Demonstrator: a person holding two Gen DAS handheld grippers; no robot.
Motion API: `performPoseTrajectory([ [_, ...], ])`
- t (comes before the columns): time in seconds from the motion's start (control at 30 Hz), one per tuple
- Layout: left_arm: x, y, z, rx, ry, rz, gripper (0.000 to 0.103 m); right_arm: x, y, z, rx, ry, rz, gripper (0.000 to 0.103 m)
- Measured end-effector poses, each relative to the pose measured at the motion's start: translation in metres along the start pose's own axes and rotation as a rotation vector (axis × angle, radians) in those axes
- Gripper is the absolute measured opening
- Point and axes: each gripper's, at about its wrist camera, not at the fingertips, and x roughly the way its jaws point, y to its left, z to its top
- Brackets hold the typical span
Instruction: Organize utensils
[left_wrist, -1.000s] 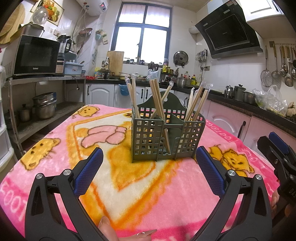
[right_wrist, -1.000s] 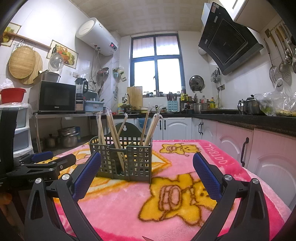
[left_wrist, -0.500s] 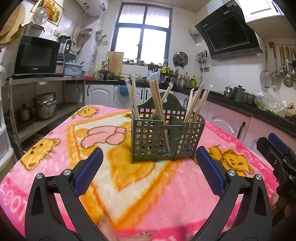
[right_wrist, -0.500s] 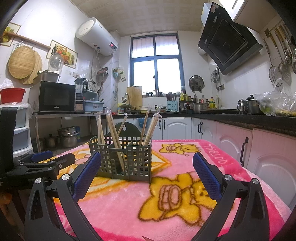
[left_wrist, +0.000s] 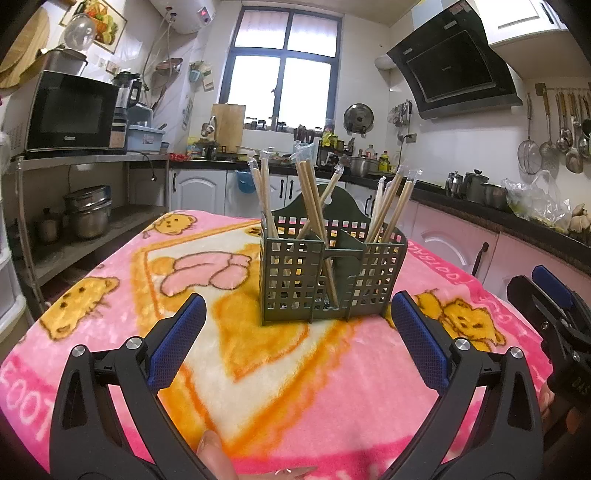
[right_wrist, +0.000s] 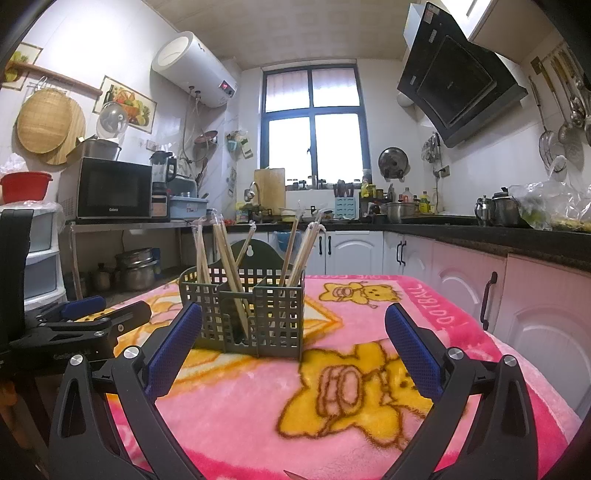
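Green plastic lattice forms the utensil caddy (left_wrist: 332, 275), which stands upright on a pink fleece blanket (left_wrist: 295, 387) printed with yellow bears. Wrapped chopsticks (left_wrist: 314, 206) lean in its compartments; their lower ends are screened by the grid walls, and the clear sleeves blur their tips. Small items at the caddy floor are too dim to identify.

Left gripper (left_wrist: 297, 332): jaws spread wide, holding nothing, low over the blanket with the caddy just beyond and between the blue pads (left_wrist: 177, 339). A fingertip (left_wrist: 216, 456) shows at the lower edge, cut off by the frame.

Right gripper (right_wrist: 293, 343): likewise spread and empty, the caddy (right_wrist: 243, 314) ahead and left of centre. In the left wrist view only its edge appears at far right (left_wrist: 554, 310); in the right wrist view the left gripper is seen side-on at far left (right_wrist: 85, 321), partly cropped.

Legible writing: "FOOTBALL" along the blanket border (right_wrist: 439, 306). The microwave (right_wrist: 109, 190) carries a small brand mark, too small to read with confidence. The range hood (left_wrist: 452, 62) logo is likewise unreadable.
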Motion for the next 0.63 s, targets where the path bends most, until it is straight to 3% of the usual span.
performPoseTrajectory([
  [0.43,0.005,-0.007,0.002,0.003,0.013,-0.005,0.092,-0.001,0.001,-0.002,0.008,0.020,-0.007,0.097],
  [0.63,0.018,0.015,0.011,-0.051,0.134,0.003,0.092,0.013,-0.013,0.002,0.028,0.111,-0.031,0.097],
])
